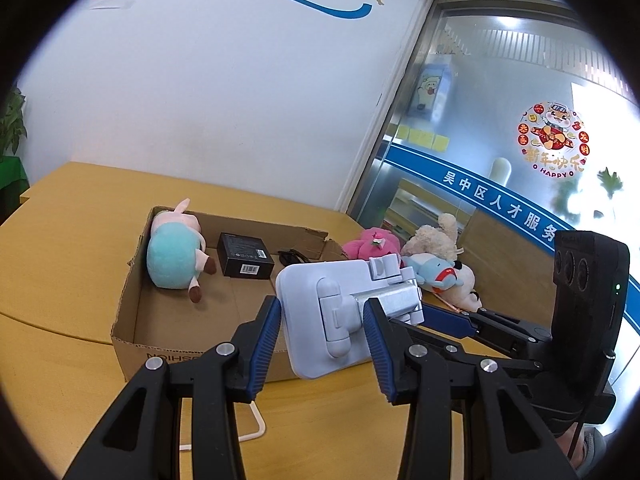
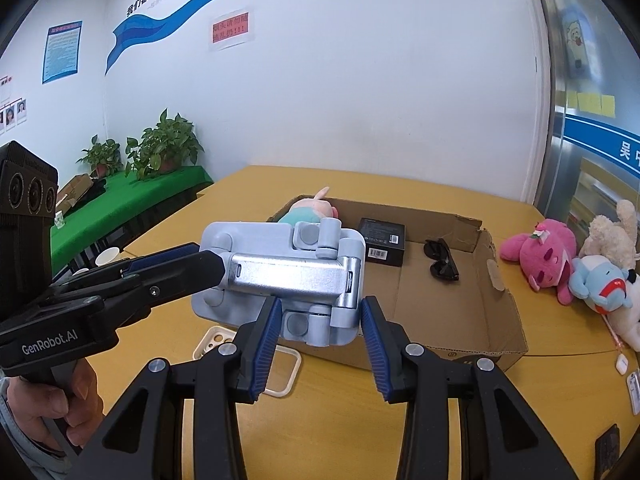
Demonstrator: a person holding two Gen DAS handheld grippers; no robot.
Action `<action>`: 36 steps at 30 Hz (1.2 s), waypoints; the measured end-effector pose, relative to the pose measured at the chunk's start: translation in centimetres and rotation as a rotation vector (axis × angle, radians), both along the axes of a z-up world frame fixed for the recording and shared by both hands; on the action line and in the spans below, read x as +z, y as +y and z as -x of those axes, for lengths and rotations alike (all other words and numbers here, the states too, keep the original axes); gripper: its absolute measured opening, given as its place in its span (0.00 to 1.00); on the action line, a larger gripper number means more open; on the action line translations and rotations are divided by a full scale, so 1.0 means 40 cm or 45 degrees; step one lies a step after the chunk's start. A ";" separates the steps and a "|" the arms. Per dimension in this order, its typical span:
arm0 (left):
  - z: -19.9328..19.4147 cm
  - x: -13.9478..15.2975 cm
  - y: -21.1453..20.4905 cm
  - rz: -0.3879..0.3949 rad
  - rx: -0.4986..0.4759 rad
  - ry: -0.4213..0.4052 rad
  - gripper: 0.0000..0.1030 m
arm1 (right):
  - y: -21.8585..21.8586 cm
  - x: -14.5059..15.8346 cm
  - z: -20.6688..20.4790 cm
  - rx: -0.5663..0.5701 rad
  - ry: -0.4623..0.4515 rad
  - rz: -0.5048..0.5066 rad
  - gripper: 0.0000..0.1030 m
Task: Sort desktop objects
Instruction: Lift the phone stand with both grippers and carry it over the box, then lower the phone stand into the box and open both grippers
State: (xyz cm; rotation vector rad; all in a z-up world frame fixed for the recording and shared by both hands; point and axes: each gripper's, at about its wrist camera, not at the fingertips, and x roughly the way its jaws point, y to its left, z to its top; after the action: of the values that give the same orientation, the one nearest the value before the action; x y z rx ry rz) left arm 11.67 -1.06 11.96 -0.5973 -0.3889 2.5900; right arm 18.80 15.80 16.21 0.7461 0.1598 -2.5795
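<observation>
A pale grey-blue folding stand (image 1: 316, 292) with a silver metal arm hangs above the table, just in front of a cardboard box (image 1: 128, 296). My left gripper (image 1: 322, 316) is shut on its flat plate, one blue pad on each side edge. In the right wrist view my right gripper (image 2: 320, 316) is shut on the stand (image 2: 280, 276) at its hinged end, while the left gripper (image 2: 208, 264) reaches in from the left. The right gripper (image 1: 436, 316) enters the left wrist view from the right.
The open box (image 2: 508, 320) holds a teal and pink plush pig (image 1: 172, 256), a black carton (image 1: 244, 256) and dark sunglasses (image 2: 440, 260). Pink (image 2: 536, 252), beige and blue plush toys lie to its right. A cream phone case (image 2: 280, 372) lies under the stand. A hand (image 2: 52, 400) grips the left handle.
</observation>
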 end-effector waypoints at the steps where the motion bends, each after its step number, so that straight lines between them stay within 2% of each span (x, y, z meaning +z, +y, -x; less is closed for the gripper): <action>1: 0.009 0.000 -0.004 0.000 0.000 -0.002 0.41 | -0.003 0.000 0.007 0.000 -0.002 -0.001 0.39; 6: 0.069 -0.005 -0.021 0.038 0.007 -0.011 0.41 | -0.024 -0.007 0.062 0.005 -0.024 0.014 0.39; 13: 0.198 -0.045 -0.069 0.088 0.026 -0.083 0.41 | -0.074 -0.053 0.180 0.013 -0.081 0.044 0.39; 18: 0.295 -0.085 -0.109 0.128 0.042 -0.168 0.41 | -0.125 -0.093 0.283 0.030 -0.124 0.053 0.39; 24: 0.377 -0.158 -0.151 0.125 0.060 -0.311 0.41 | -0.172 -0.164 0.358 0.023 -0.190 0.071 0.38; 31: 0.405 -0.224 -0.152 0.214 0.099 -0.462 0.41 | -0.203 -0.279 0.427 0.049 -0.387 0.084 0.37; 35: 0.420 -0.249 -0.141 0.284 0.092 -0.548 0.41 | -0.206 -0.325 0.453 0.059 -0.520 0.092 0.37; 36: 0.423 -0.250 -0.133 0.330 0.088 -0.551 0.41 | -0.205 -0.336 0.459 0.057 -0.550 0.098 0.37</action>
State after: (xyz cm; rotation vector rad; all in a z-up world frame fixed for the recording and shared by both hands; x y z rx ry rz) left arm -5.26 -6.37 1.96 -1.2649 -0.2086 2.5838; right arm 0.45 7.62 2.78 1.2287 -0.0573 -2.3033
